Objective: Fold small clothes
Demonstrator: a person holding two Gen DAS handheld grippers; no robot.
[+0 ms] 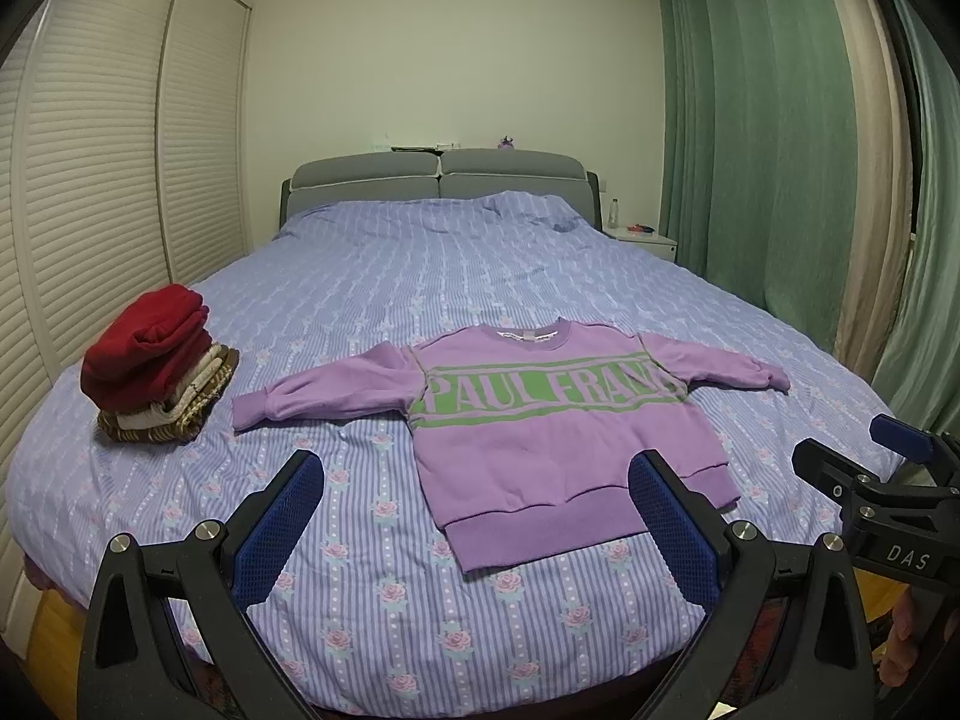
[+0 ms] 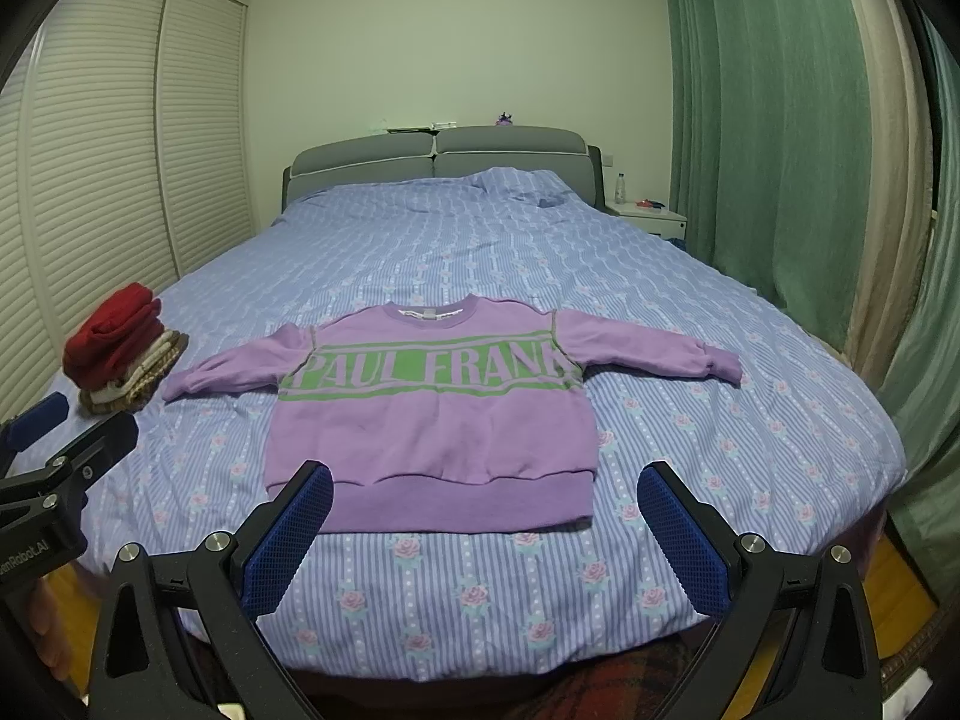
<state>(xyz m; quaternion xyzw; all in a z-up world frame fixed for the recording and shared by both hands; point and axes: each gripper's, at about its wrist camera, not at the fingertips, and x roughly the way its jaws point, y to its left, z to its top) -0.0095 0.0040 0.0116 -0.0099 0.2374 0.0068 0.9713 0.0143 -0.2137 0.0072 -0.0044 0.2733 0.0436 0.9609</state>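
A small purple sweatshirt (image 1: 540, 420) (image 2: 432, 420) with green lettering lies flat, front up, near the foot of the bed, both sleeves spread out sideways. My left gripper (image 1: 480, 480) hovers open above the bed's foot edge, just short of the hem's left corner, holding nothing. My right gripper (image 2: 486, 489) is open too, its fingers straddling the hem from the near side with nothing between them. In the left wrist view the right gripper (image 1: 864, 456) appears at the right edge; in the right wrist view the left gripper (image 2: 66, 426) appears at the left edge.
The bed (image 1: 480, 276) has a blue striped floral cover. A stack of folded clothes (image 1: 156, 366) (image 2: 123, 354), red on top, sits at the bed's left side. Slatted wardrobe doors (image 1: 102, 180) line the left, green curtains (image 1: 768, 138) the right. A nightstand (image 2: 651, 216) stands by the headboard.
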